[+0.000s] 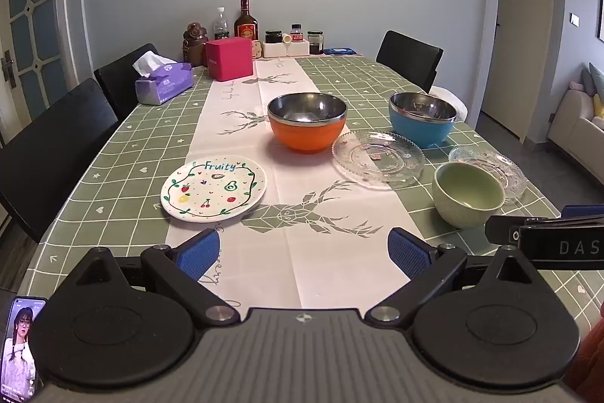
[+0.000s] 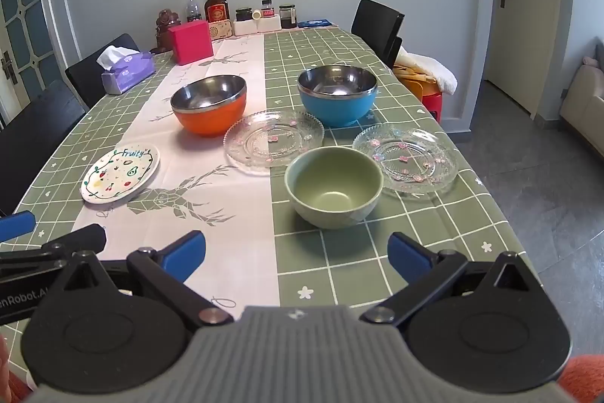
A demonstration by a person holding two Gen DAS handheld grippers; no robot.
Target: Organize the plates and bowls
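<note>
Grippers hovered over the near edge of the table [image 2: 434, 214], both with jaws spread wide and nothing between them: the left gripper [image 1: 304, 252] above the pale runner, the right gripper [image 2: 296, 252] above the green checked cloth.

Nearest the right gripper, at twelve o'clock from it, sat the green bowl [image 2: 334, 186], upright and empty. At two o'clock from that bowl lay a glass plate [image 2: 406, 157], its rim just beside the bowl. At eleven o'clock from the bowl lay a second glass plate [image 2: 273, 138], also close by. Well apart at nine o'clock, the fruit plate [image 2: 120, 173] rested flat, half on the runner, half on the checks.

Behind the glass plates stood the orange bowl [image 2: 209, 104] at eleven o'clock and the blue bowl [image 2: 337, 95] at twelve, both steel-lined and upright.

Farther back came a tissue box [image 2: 127, 72] and a pink box [image 2: 190, 41], then bottles and jars [image 2: 216, 8] at the far wall. Black chairs [image 2: 375, 25] flanked the table.
</note>
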